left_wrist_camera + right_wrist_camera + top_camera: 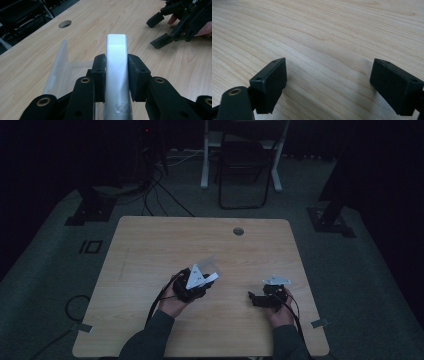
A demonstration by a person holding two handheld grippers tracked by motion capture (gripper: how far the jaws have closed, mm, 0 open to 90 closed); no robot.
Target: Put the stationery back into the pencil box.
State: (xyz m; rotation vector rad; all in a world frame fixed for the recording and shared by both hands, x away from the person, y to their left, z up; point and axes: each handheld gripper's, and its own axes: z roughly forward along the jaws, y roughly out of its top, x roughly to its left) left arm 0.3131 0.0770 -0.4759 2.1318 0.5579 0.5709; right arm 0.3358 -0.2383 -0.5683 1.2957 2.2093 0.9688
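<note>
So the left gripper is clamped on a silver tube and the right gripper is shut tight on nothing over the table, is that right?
Not quite. The left gripper is clamped on the silver tube, but the right gripper is not shut: the right gripper view shows its jaws wide apart, with nothing between them but the bare table.

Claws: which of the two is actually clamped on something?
The left claw: its jaws are shut on a silver tube, beside a clear plastic case. The right claw is spread wide over bare table, holding nothing.
</note>
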